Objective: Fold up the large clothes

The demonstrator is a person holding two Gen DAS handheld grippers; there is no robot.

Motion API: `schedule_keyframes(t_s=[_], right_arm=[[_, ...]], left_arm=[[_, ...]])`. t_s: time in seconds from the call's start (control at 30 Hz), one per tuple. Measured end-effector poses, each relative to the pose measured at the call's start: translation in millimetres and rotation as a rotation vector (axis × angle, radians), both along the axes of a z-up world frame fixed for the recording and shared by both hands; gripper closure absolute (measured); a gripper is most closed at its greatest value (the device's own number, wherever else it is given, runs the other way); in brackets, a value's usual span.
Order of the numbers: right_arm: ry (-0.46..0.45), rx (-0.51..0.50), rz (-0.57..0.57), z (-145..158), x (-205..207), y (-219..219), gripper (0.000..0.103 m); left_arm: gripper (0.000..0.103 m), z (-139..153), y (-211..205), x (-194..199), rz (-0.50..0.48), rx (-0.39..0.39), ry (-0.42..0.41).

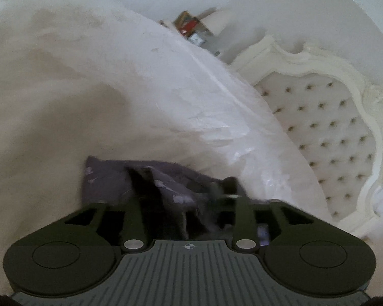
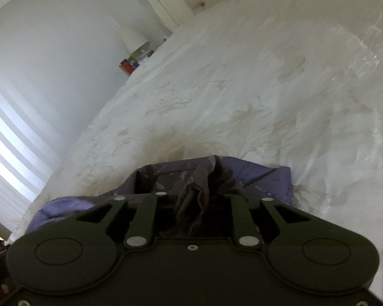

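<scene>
On bed: purple garment [image 1: 109, 178] lies bunched on white embroidered bedspread [image 1: 63, 89], at 6 o'clock in both wrist views, right in front of each gripper.
Left gripper [image 1: 183, 181]: jaws parted abt halfway; fingers dark, blurred. A ridge of purple cloth stands up in the gap betw them. Can't tell if pads touch it; no clear pinch seen.
Left view garment: crumpled, folds rise toward 12 o'clock from the gripper body, pale flecks on fabric; more cloth peeks out by the 3 o'clock finger.
Right gripper [image 2: 194, 191]: jaws parted, narrower than half. A folded wad of purple-grey cloth sits in the gap, nearer the 9 o'clock finger. Pad contact can't be told, tips hidden in cloth.
Right view garment [image 2: 255, 173]: spreads fr 8 o'clock round to 2 o'clock of the gripper, edge lying flat on bedspread [image 2: 217, 89].
Headboard [image 1: 332, 127]: white, tufted w/ buttons, at 3 o'clock in left view; at 12 o'clock in right view.
Bedside clutter [image 2: 130, 65]: boxes, red + blue, at 10 o'clock beside bed edge in right view, well apart fr garment.
</scene>
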State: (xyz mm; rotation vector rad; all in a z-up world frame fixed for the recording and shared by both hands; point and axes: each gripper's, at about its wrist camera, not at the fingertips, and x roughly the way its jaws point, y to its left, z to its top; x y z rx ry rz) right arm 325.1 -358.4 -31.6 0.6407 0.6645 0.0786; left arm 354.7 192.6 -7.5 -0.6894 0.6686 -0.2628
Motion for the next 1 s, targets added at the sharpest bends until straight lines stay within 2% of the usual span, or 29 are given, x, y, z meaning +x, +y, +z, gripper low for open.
schedule_keyframes(t_s=[0.03,0.07,0.1,0.13,0.2,0.3,0.4,0.5,0.67,0.8,0.9,1.0], right_arm=[[-0.007,0.004,0.002,1,-2,-1,0.06],[-0.014,0.005,0.001,3,-2,0,0.057],[-0.024,0.009,0.006,4,-2,0,0.042],[-0.042,0.016,0.014,7,-3,1,0.017],[-0.097,0.007,0.028,15,-6,6,0.0],[-0.126,-0.072,0.046,32,-10,16,0.0],[-0.135,-0.171,0.089,45,-19,34,0.0],[-0.128,-0.269,0.173,51,-34,60,0.0],[-0.102,-0.427,0.355,45,-57,120,0.0],[-0.069,-0.563,0.498,28,-70,158,0.0],[-0.034,-0.608,0.512,16,-61,166,0.0],[0.005,-0.591,0.438,13,-35,155,0.0]], left_arm=[[0.021,4,-2,2,0.007,0.011,-0.023],[0.01,10,-3,-1,0.016,0.023,-0.058],[0.001,15,-4,-2,0.03,0.044,-0.088],[0.0,23,-5,-6,0.045,0.074,-0.119],[0.0,34,-11,-8,0.044,0.118,-0.138],[0.0,50,-24,-16,0.0,0.187,-0.151],[0.0,62,-50,-29,-0.079,0.339,-0.142],[0.0,63,-84,-48,-0.173,0.47,-0.147],[0.0,43,-127,-68,-0.309,0.546,-0.1],[0.0,19,-144,-65,-0.36,0.633,-0.054],[0.0,5,-144,-48,-0.344,0.684,-0.019],[0.0,1,-142,-20,-0.323,0.689,0.01]])
